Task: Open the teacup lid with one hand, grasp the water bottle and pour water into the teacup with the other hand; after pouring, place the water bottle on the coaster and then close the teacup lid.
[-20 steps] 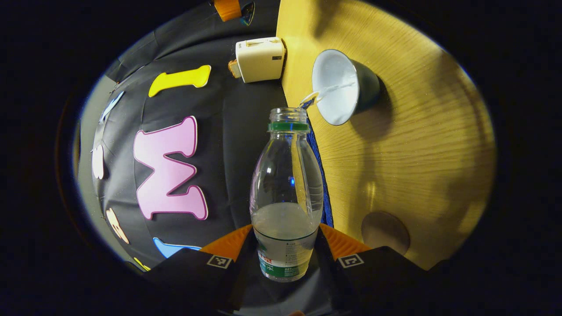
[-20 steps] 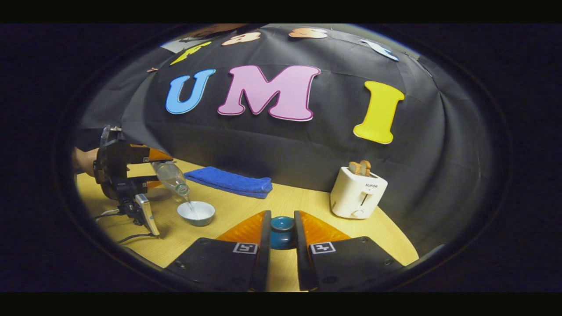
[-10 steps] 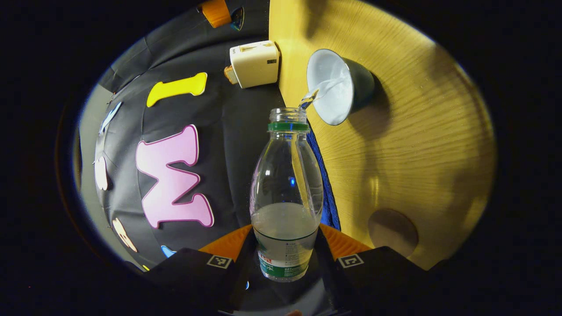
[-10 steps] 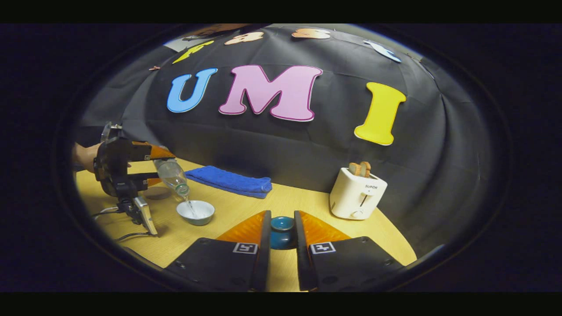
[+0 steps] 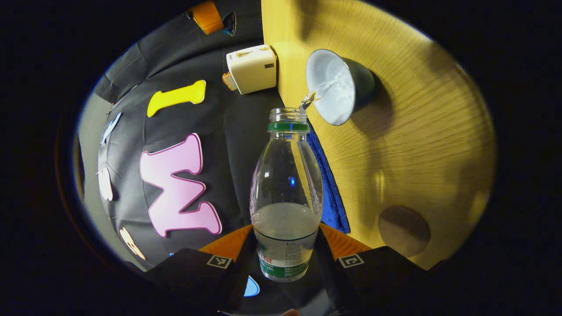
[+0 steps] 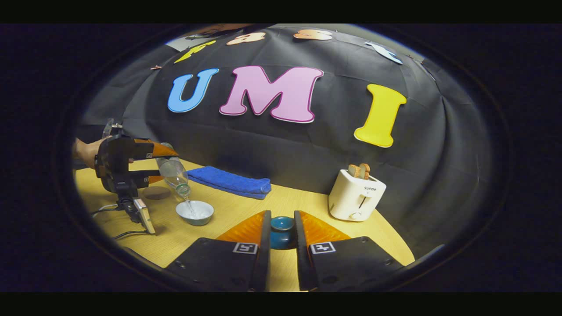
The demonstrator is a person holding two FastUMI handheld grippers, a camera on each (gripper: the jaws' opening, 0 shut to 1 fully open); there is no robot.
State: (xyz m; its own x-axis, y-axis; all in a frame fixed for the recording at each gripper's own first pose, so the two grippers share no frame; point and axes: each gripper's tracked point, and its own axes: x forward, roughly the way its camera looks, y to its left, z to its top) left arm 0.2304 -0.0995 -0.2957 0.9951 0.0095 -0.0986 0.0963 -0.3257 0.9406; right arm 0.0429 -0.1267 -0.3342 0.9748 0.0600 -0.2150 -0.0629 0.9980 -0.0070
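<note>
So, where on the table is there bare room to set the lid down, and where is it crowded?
Bare wood lies between the teacup and the toaster, in front of the blue towel. The coaster is free, but reserved for the water bottle. It is crowded around the left gripper, where cables lie on the table.
</note>
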